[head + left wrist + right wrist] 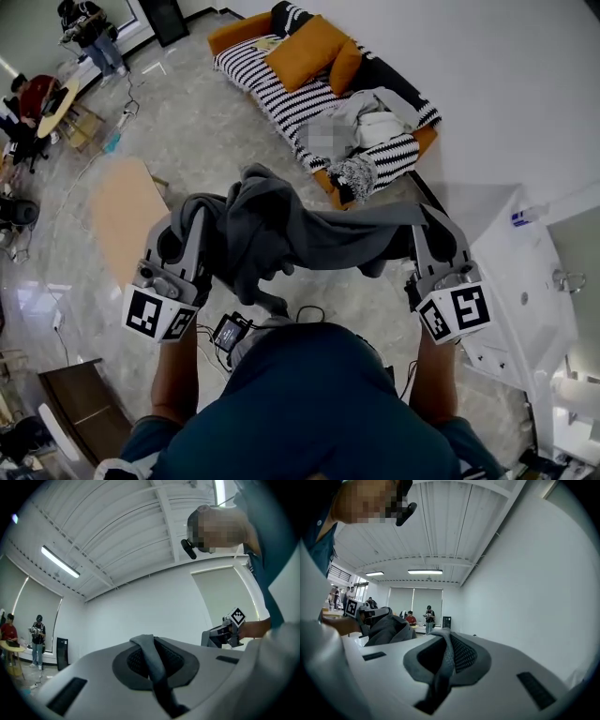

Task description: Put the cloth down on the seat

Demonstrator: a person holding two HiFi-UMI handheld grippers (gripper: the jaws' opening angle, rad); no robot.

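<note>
A dark grey cloth (300, 230) hangs stretched between my two grippers at chest height, with a bunched fold toward the left. My left gripper (199, 225) is shut on one end, and a strip of cloth (151, 660) is pinched between its jaws. My right gripper (428, 230) is shut on the other end, where a fold of cloth (444, 660) is clamped. The seat, a sofa (272, 89) with a black-and-white striped cover, stands ahead across the floor, well apart from the cloth.
Orange cushions (307, 49) and a pile of clothes (375, 127) lie on the sofa. A white cabinet (525, 300) stands close on the right. A low wooden table (127, 211) is on the left. People (94, 33) stand far off at the back left.
</note>
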